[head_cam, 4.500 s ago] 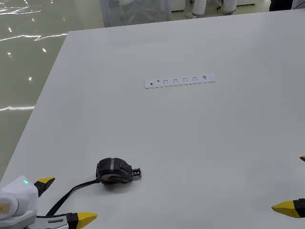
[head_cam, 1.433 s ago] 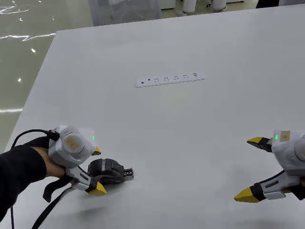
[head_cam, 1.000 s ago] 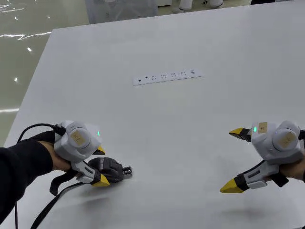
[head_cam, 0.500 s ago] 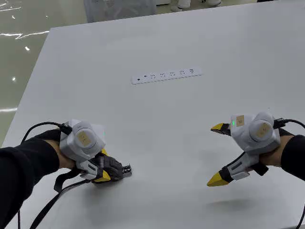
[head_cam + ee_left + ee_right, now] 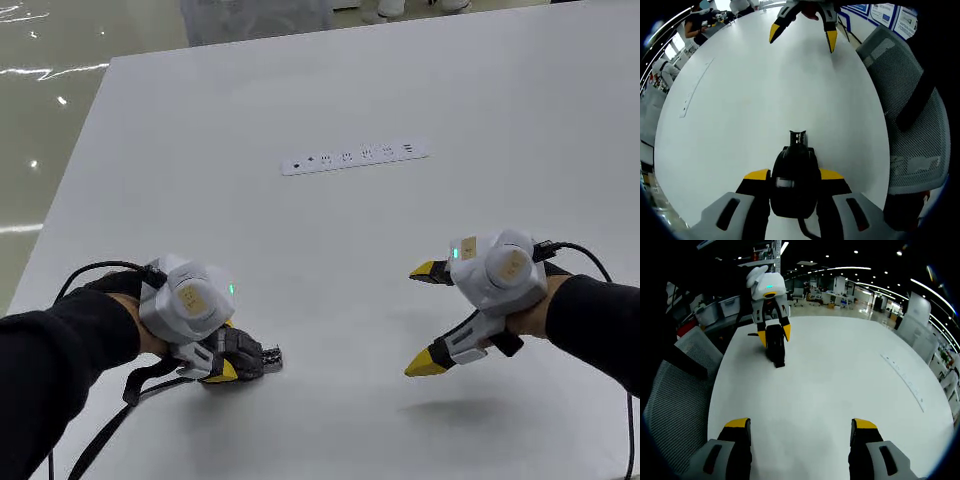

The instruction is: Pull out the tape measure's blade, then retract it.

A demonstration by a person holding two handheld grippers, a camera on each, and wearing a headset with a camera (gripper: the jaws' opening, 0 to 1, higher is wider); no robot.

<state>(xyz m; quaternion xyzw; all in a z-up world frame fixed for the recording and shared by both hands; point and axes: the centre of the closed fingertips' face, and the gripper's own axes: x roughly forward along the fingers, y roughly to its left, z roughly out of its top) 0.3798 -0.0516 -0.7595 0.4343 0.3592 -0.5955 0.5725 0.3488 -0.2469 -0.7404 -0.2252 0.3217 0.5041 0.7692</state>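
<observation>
1. While our left tool [image 5: 795, 175] clamps the tape measure [image 5: 248, 352] near the desk's [image 5: 400, 80] left front edge, we should press it steady.
2. Our right tool [image 5: 420, 318], wide open and empty, should approach level and pinch only the blade hook [image 5: 797, 135].

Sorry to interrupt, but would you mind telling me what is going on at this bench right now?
A person is working at a white table with a gripper in each hand. The left gripper is closed around the body of a black tape measure that lies on the table. The right gripper is open and hovers apart from it, facing it. The blade is not yet pulled out, with its hook at the case. A power strip lies farther back.
</observation>
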